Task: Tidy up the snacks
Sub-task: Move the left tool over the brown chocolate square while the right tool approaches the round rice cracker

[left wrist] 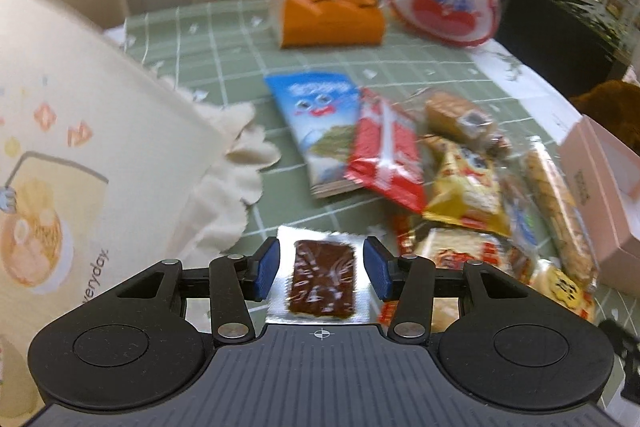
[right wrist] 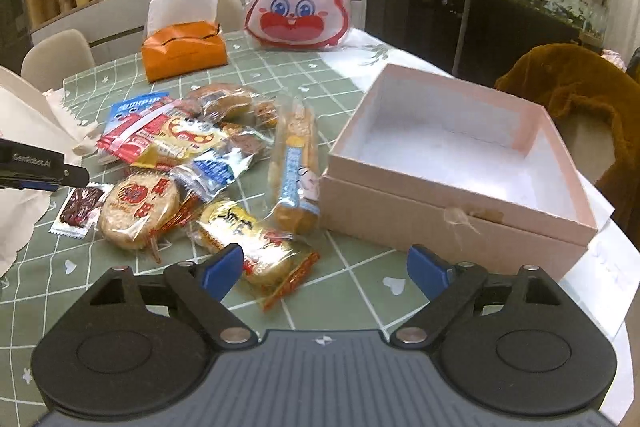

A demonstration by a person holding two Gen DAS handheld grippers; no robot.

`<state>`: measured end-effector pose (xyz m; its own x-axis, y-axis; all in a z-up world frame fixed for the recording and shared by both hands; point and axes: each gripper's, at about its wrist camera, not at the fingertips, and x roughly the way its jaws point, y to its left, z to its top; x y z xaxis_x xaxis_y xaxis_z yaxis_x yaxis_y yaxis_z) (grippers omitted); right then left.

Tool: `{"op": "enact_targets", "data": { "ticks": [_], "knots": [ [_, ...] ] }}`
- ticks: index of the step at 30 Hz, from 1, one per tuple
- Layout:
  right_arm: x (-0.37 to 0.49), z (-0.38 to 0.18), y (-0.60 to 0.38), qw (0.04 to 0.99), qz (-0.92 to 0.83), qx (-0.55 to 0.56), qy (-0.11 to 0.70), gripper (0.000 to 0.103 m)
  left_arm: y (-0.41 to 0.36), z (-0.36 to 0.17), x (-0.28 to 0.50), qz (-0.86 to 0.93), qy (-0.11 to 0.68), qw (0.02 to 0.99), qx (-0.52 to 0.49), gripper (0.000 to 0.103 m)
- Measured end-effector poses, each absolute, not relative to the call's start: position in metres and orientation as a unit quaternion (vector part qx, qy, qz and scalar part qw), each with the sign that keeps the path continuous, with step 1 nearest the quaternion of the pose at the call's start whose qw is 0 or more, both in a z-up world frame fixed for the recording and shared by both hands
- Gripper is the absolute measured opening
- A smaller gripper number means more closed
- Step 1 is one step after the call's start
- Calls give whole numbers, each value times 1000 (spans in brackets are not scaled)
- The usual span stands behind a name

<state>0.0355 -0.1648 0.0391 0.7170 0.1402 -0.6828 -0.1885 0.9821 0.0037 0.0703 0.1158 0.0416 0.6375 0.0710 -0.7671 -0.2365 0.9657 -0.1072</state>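
Note:
A pile of wrapped snacks (right wrist: 208, 163) lies on the green checked tablecloth. A small dark brown snack in a clear and silver wrapper (left wrist: 322, 273) lies between the fingers of my left gripper (left wrist: 322, 269), which is open and hovers just over it; it also shows in the right wrist view (right wrist: 78, 209). My right gripper (right wrist: 328, 269) is open and empty, low over the table in front of a yellow rice cracker pack (right wrist: 244, 239). An open, empty pink box (right wrist: 452, 155) stands at the right.
An orange tissue box (right wrist: 184, 53) and a red-and-white rabbit bag (right wrist: 298, 3) stand at the far side. A cream tote bag (left wrist: 80, 163) lies at the left. Chairs surround the table; a brown cloth (right wrist: 576, 87) hangs over the right one.

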Motion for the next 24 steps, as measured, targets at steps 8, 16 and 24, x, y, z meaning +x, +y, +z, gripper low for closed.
{"op": "enact_targets", "data": {
  "ticks": [8,16,24],
  "knots": [
    [34,37,-151,926,111,-43,358,90,119,25,70,63,422,899,-96,52],
    [37,42,-133,923,142,-40,354,90,99,23,59,-2,418,907,-45,53],
    [46,44,-118,920,158,-49,355,90,89,28,59,6,412,911,-20,46]
  ]
}}
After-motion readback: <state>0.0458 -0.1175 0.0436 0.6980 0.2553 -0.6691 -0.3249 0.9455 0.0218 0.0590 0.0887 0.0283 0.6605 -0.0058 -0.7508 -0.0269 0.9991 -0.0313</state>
